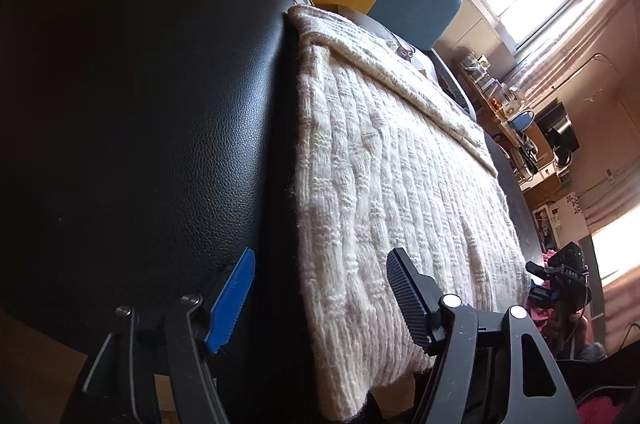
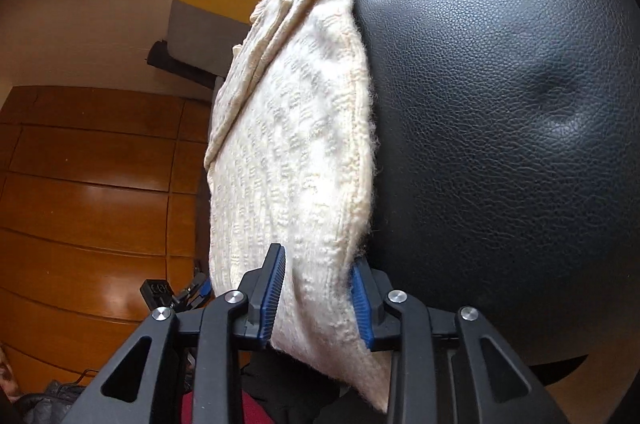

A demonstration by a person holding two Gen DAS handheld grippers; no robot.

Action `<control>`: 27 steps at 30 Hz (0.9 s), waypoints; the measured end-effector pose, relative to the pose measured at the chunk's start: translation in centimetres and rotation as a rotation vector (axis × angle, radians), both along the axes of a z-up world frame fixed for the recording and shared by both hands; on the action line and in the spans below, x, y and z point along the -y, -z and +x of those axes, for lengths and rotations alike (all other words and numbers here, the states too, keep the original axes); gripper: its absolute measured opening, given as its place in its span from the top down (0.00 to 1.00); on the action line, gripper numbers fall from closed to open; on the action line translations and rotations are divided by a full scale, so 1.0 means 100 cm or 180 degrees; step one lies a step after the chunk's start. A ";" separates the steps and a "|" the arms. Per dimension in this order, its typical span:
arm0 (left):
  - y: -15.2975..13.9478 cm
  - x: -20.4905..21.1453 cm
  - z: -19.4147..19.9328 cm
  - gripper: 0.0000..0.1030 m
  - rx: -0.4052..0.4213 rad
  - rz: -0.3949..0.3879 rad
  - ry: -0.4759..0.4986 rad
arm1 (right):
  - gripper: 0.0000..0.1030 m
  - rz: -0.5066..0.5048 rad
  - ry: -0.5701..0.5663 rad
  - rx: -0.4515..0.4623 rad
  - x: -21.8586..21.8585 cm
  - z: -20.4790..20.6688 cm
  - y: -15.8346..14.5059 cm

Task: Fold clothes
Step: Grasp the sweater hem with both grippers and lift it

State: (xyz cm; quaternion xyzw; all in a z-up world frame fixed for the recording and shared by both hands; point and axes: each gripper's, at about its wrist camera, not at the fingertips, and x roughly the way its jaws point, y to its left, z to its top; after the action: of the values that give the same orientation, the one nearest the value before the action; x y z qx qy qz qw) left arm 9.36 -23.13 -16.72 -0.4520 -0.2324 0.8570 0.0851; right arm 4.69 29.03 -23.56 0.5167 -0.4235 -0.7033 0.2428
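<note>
Fold step in hand: cream knitted woolly sweater lies part-folded, flat on black bumpy leather seat, near edge hanging over a bit.

My left gripper wide, nothing pinched; sweater edge sits between fingers, not touched.

My right gripper narrow around near sweater corner (pads look touching wool; real squeeze hard to tell).

Next, I think: lift near edge, carry over to far end, both hands even.

Far end of sweater tiny, sleeves hidden; underside of hanging edge out of sight.

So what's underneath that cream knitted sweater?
The sweater lies on a black leather seat, bare on both sides. Whatever sits directly beneath the knit is covered.
</note>
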 end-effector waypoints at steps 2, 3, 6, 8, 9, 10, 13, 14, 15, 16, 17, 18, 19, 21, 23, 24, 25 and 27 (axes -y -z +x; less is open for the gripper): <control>0.000 -0.005 0.000 0.31 -0.0041 -0.0129 0.0046 | 0.69 0.0069 0.0072 -0.0036 0.004 0.003 -0.002; 0.001 -0.007 0.000 0.31 -0.0041 -0.0143 0.0067 | 0.69 0.0100 0.0091 -0.0059 0.006 0.005 -0.003; 0.001 -0.011 -0.002 0.33 -0.0040 -0.0160 0.0134 | 0.69 0.0065 0.0090 -0.0049 0.009 0.009 -0.002; 0.002 -0.015 -0.002 0.35 -0.0031 -0.0170 0.0185 | 0.69 -0.0048 0.0137 0.0016 0.008 0.010 0.002; 0.002 -0.015 -0.003 0.45 -0.0021 -0.0197 0.0170 | 0.69 -0.0130 0.0167 0.0064 0.007 0.010 0.005; 0.003 -0.014 -0.003 0.54 -0.0010 -0.0232 0.0140 | 0.69 -0.0199 0.0174 0.0098 0.005 0.009 0.007; 0.005 -0.010 -0.005 0.83 0.0018 -0.0251 0.0049 | 0.69 -0.0134 0.0134 0.0007 0.009 0.011 0.004; 0.006 -0.007 -0.006 0.84 0.0032 -0.0190 0.0029 | 0.69 -0.0062 0.0079 -0.0071 0.012 0.011 0.002; 0.007 -0.005 -0.006 0.85 0.0050 -0.0137 0.0013 | 0.69 -0.0013 0.0036 -0.0120 0.013 0.012 0.000; 0.007 -0.006 -0.006 0.85 0.0061 -0.0140 0.0013 | 0.69 -0.0002 0.0023 -0.0131 0.014 0.012 -0.001; 0.007 -0.007 -0.007 0.85 0.0071 -0.0162 0.0018 | 0.69 -0.0007 0.0021 -0.0131 0.015 0.012 0.000; 0.006 -0.008 -0.008 0.85 0.0081 -0.0184 0.0024 | 0.69 -0.0054 0.0053 -0.0103 0.013 0.012 0.002; 0.005 -0.010 -0.008 0.84 0.0085 -0.0224 0.0037 | 0.70 -0.0092 0.0077 -0.0083 0.013 0.012 0.003; 0.004 -0.015 -0.009 0.83 0.0089 -0.0317 0.0069 | 0.71 -0.0106 0.0083 -0.0093 0.013 0.012 0.004; 0.003 -0.020 -0.011 0.77 0.0099 -0.0369 0.0101 | 0.70 -0.0069 0.0095 -0.0102 0.015 0.012 0.003; 0.002 -0.022 -0.012 0.72 0.0105 -0.0392 0.0117 | 0.70 -0.0071 0.0130 -0.0090 0.016 0.013 0.003; 0.002 -0.024 -0.013 0.64 0.0113 -0.0374 0.0130 | 0.70 -0.0088 0.0172 -0.0079 0.016 0.014 0.003; 0.001 -0.027 -0.015 0.53 0.0118 -0.0303 0.0138 | 0.70 -0.0134 0.0264 -0.0083 0.017 0.016 0.005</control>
State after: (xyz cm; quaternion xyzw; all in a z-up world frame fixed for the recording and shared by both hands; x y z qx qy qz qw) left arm 7.91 -20.48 -16.86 -0.4762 -0.1831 0.8565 0.0776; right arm 6.31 27.33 -24.05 0.4843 -0.4561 -0.7104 0.2297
